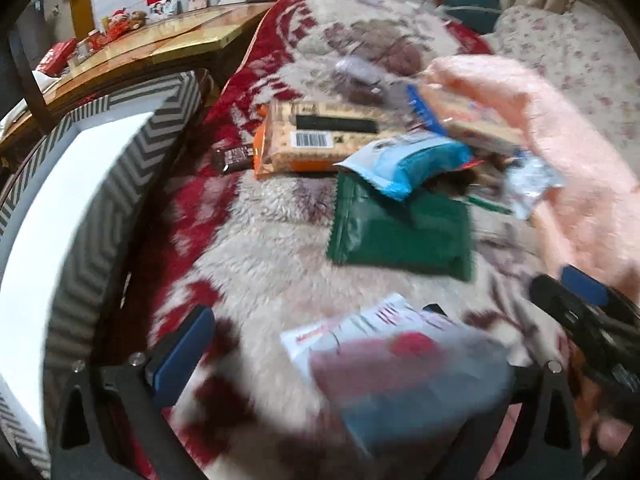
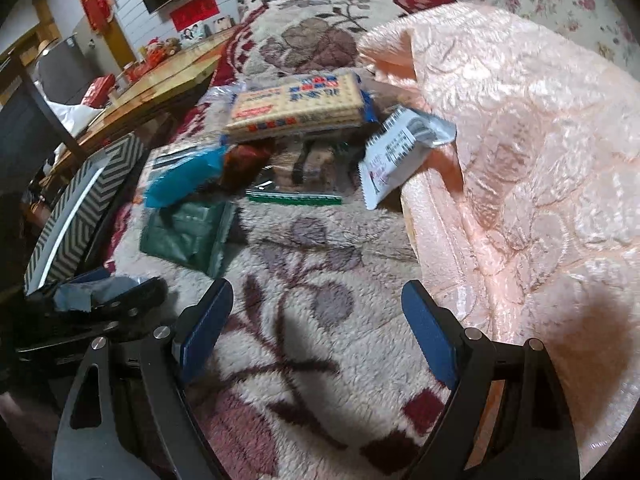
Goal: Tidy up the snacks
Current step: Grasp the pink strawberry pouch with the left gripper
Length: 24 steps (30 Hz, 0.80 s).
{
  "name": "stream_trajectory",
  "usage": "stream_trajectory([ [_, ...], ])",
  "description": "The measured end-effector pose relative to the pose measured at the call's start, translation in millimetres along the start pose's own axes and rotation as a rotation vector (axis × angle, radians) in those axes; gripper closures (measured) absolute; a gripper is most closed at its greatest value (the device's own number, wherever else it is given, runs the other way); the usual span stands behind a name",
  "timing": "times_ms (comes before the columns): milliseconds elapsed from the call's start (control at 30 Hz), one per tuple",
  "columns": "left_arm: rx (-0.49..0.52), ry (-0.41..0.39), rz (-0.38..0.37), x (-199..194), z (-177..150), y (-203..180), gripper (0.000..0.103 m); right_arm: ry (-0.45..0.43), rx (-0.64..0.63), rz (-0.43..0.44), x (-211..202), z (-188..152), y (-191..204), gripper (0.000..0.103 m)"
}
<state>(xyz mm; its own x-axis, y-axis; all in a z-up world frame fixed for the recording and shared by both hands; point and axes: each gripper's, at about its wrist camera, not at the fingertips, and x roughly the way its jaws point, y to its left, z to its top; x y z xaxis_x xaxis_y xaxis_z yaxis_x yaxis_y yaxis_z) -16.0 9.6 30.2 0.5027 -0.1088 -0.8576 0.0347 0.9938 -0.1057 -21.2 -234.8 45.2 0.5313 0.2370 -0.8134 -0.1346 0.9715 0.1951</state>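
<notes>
We find the snack pile at frame centre on the fleece blanket [image 2: 320, 240]: a cracker pack [image 2: 296, 106] rests on top, with a white packet [image 2: 400, 152] at right, tilted against the pink quilt [image 2: 520, 160], and a green pouch [image 1: 400, 232] lower left. The right gripper [image 2: 318, 336] has its fingers spread, empty. The left gripper [image 1: 360, 364] has a blurred packet [image 1: 400, 372] between its fingers; we cannot tell whether they pinch it. A chevron-patterned box [image 1: 80, 208] stands at left.
</notes>
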Motion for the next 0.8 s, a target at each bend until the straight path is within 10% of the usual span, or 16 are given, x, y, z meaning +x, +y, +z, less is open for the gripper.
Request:
stream_trajectory([
  [400, -0.024, 0.001, -0.142, -69, -16, 23, 0.0, -0.002, -0.065, 0.047, -20, -5, 20, 0.016],
  [800, -0.14, 0.088, -0.102, -25, -14, -5, 0.0, 0.016, -0.095, 0.048, -22, -3, 20, 0.016],
])
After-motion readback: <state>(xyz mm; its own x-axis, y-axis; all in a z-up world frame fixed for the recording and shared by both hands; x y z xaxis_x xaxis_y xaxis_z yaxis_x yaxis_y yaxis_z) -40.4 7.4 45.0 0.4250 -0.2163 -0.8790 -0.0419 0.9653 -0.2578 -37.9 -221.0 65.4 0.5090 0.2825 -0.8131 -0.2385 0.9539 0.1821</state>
